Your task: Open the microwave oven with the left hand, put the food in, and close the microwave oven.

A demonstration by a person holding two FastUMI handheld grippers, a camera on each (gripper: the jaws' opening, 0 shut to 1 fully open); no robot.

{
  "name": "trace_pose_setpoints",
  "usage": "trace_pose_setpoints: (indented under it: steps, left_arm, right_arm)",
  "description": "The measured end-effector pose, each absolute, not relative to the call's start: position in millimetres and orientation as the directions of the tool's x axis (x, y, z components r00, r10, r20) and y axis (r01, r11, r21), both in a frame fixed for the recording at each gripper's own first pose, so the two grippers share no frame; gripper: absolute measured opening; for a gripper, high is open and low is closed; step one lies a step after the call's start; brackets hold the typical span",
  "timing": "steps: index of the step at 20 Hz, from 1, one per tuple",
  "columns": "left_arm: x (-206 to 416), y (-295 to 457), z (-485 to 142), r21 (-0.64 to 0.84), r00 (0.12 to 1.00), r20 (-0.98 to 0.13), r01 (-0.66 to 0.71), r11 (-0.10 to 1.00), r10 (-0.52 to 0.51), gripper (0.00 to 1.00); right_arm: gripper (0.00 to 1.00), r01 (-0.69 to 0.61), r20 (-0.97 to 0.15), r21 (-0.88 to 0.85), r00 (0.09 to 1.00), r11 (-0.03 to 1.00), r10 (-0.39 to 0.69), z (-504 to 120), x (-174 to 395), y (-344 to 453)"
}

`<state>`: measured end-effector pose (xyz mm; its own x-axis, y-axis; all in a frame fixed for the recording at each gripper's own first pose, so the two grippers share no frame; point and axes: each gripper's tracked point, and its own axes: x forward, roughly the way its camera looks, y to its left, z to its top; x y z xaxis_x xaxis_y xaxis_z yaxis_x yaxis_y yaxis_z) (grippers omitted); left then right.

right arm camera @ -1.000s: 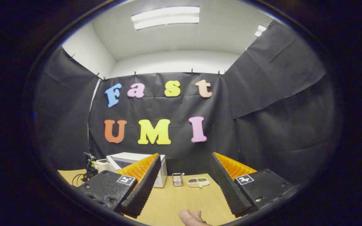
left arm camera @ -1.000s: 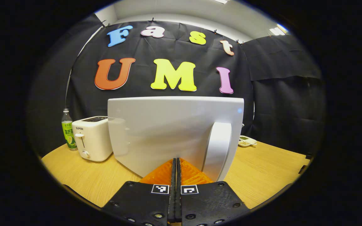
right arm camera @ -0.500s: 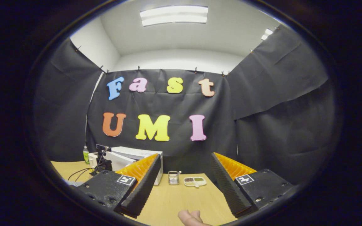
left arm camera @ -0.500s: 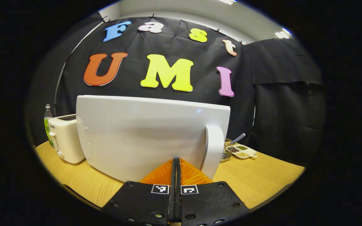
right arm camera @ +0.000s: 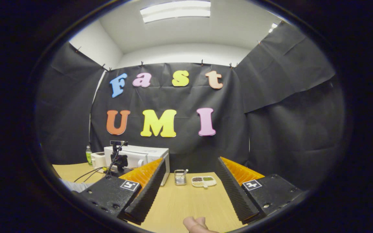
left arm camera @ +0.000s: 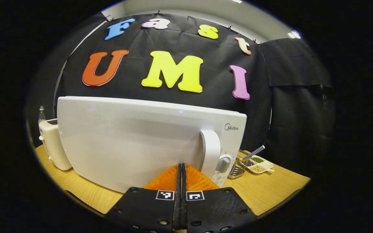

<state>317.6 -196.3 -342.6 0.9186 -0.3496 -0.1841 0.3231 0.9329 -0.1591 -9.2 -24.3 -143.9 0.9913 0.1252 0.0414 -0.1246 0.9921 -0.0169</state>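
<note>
Glossy, seemingly plastic microwave door (left arm camera: 134,139); matt wood-grain table (left arm camera: 264,191).

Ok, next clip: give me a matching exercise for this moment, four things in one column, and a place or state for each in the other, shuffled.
Things:
1. white microwave door
2. cream toaster
3. left gripper
4. right gripper

Places or states:
A. fingers spread wide apart above the wooden table
B. on the table, left of the microwave in the left gripper view
C. fingers pressed together, tips close up against the door
D. right in front of the left gripper, with a tall white handle near its right edge

Pairs: 1-D, 2-B, 3-C, 4-A
</note>
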Motion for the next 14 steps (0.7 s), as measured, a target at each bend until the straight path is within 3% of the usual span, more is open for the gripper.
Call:
trace_pose_setpoints:
  steps: [1,5,9,10,12,13,14]
  left_arm:
    - [326,-197,-344,-0.145,0.924,-0.185,0.311,0.939,-0.334,0.0]
    - [329,-197,-351,-0.087,0.924,-0.184,0.325,0.942,-0.335,0.02]
    - [332,-199,-349,-0.12,0.922,-0.171,0.33,0.936,-0.347,0.04]
    - [332,-200,-350,-0.118,0.922,-0.173,0.329,0.937,-0.346,0.04]
    - [330,-201,-351,-0.095,0.917,-0.186,0.341,0.935,-0.353,0.04]
    - [331,-199,-355,-0.092,0.912,-0.216,0.336,0.937,-0.349,0.04]
    - [329,-197,-365,-0.104,0.899,-0.272,0.327,0.939,-0.343,0.02]
  right_arm:
    - [1.0,-0.122,0.04,-0.013,0.992,0.992,0.122,-147,-7,-28]
    - [1.0,-0.109,0.012,0.008,0.994,0.994,0.109,-163,5,-37]
    - [1.0,-0.11,-0.041,0.035,0.993,0.993,0.111,-178,10,-36]
    - [0.92,-0.107,-0.053,0.034,0.993,0.994,0.109,-181,11,-35]
    - [0.92,-0.105,-0.067,0.033,0.992,0.994,0.107,-182,10,-35]
    - [1.0,-0.104,-0.07,0.038,0.992,0.994,0.106,-182,9,-34]
    - [1.0,-0.1,-0.074,0.04,0.992,0.994,0.103,-182,8,-34]
